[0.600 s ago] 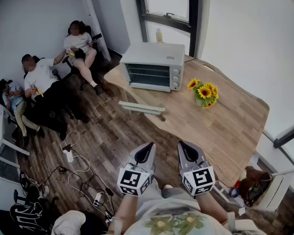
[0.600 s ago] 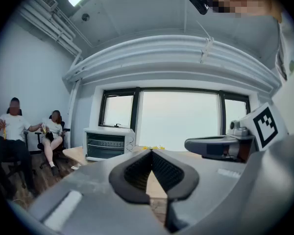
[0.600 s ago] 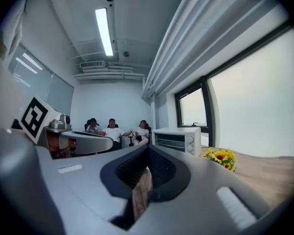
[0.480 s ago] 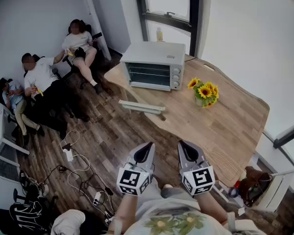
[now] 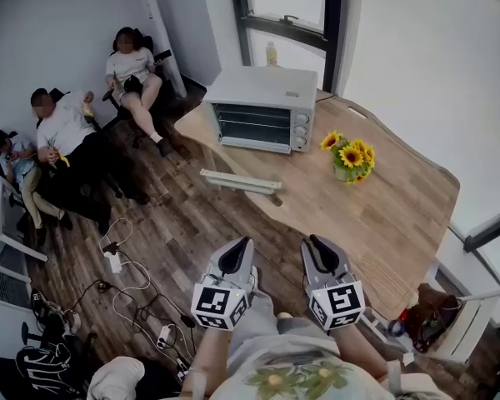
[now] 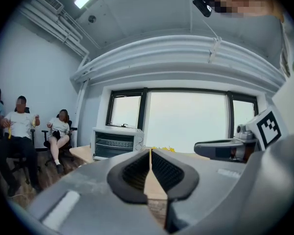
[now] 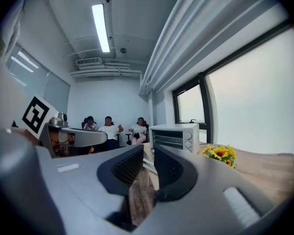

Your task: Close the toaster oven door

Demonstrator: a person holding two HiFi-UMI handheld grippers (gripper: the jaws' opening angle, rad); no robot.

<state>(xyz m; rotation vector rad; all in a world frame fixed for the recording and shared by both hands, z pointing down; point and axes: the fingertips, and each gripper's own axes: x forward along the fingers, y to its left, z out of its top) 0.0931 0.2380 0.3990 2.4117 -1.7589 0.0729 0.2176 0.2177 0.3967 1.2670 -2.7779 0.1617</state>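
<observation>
Comparing with half a second back: almost nothing has moved. Your left claw (image 5: pixel 240 247) has slid a touch left and lower in the head view. The right claw (image 5: pixel 315 247) has held its place. Both are still tucked in close to your body.

The toaster oven (image 5: pixel 262 107) sits where it was, at the far end of the table (image 5: pixel 383 215), well apart from both claws. Its door (image 5: pixel 243 165) looks folded down flat toward you. The white handle bar (image 5: pixel 237 182) reaches out past the table edge, and the racks show behind it. My read is that the door is still open and you haven't started the approach.

Claws:
- **Left:** fully closed, pads together, holding nothing.
- **Right:** narrow gap between the pads, nothing in it.

Around:
- **Sunflowers** (image 5: pixel 348 157) stand on the table just right of the oven, apart from it.
- **A bottle** (image 5: pixel 271 57) is on the sill behind the oven.
- **Three people** (image 5: pixel 60 127) are seated at the left wall, off your line.
- **Cables** (image 5: pixel 137 302) lie on the floor (image 5: pixel 192 240) to your lower left.

I see nothing standing between the claws and the handle bar. The line to it runs over floor beside the table edge.

Come in under the handle bar and lift. The light oven may slide back when pushed, so go easy.
</observation>
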